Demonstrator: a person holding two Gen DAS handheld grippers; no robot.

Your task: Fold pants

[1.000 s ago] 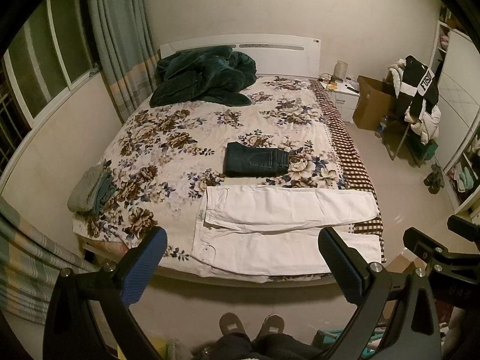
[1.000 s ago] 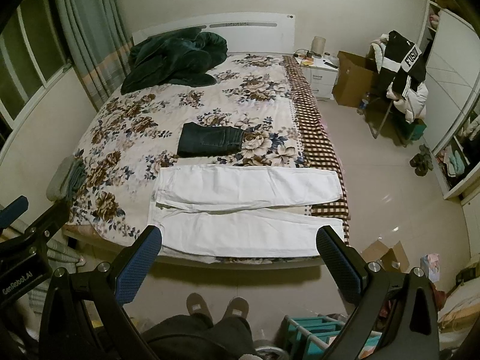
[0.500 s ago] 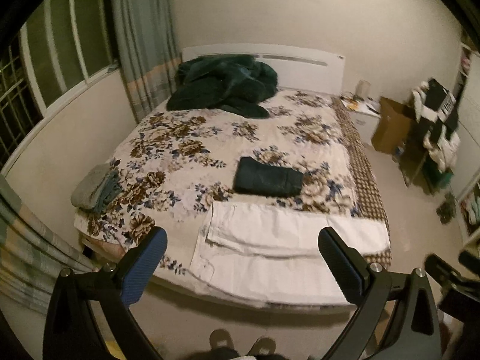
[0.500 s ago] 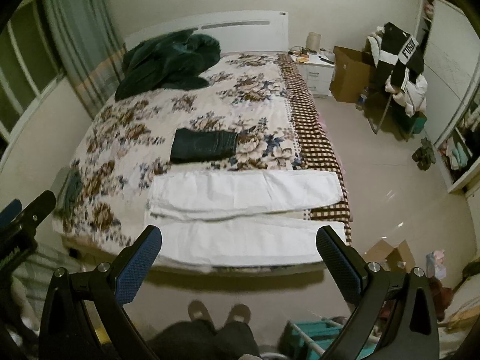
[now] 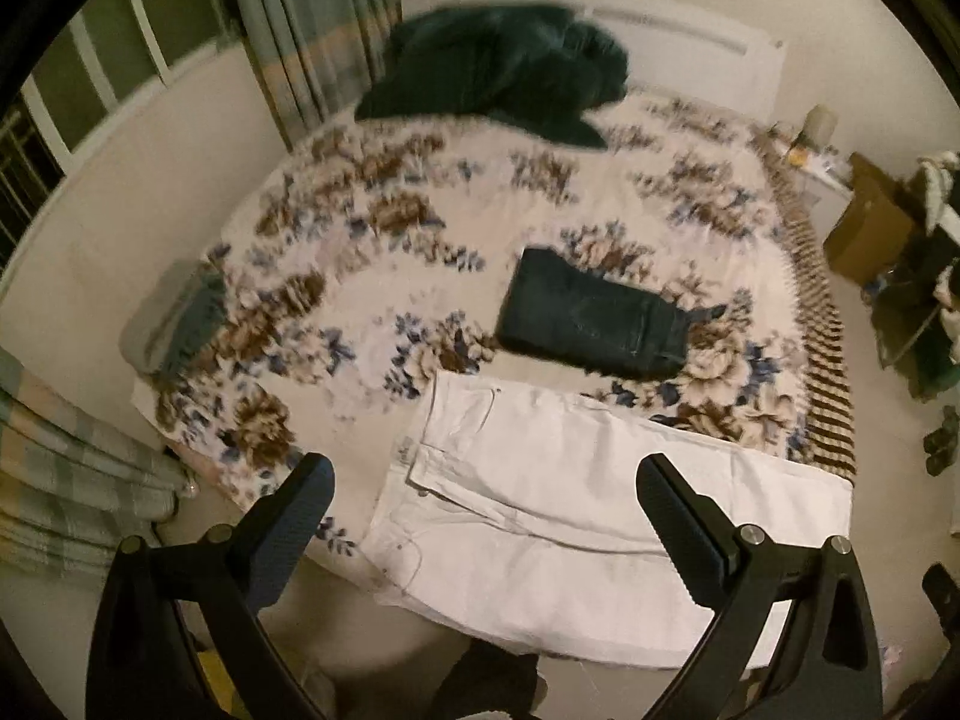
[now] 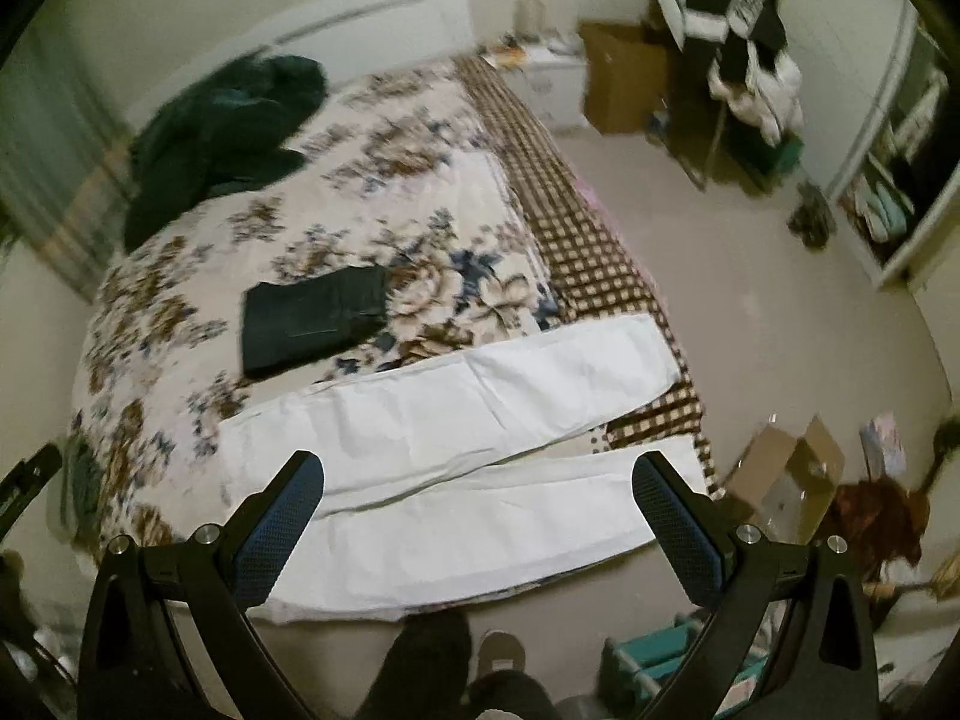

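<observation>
White pants (image 5: pixel 558 516) lie flat along the near edge of the floral bed (image 5: pixel 420 228), waist to the left, the two legs running right. They also show in the right wrist view (image 6: pixel 468 468). My left gripper (image 5: pixel 486 504) is open and empty, above the waist end. My right gripper (image 6: pixel 480 504) is open and empty, above the legs. Neither touches the cloth.
Folded dark jeans (image 5: pixel 594 324) lie just behind the white pants. A dark green blanket (image 5: pixel 498 72) is heaped at the headboard. Grey folded cloth (image 5: pixel 174 318) sits at the bed's left edge. A cardboard box (image 6: pixel 786 480) and a teal rack (image 6: pixel 666 654) stand on the floor at right.
Both grippers have moved in toward the bed and tilted down, so the pants loom larger. The left swung toward the waist, the right toward the legs. Jaws stayed open.
</observation>
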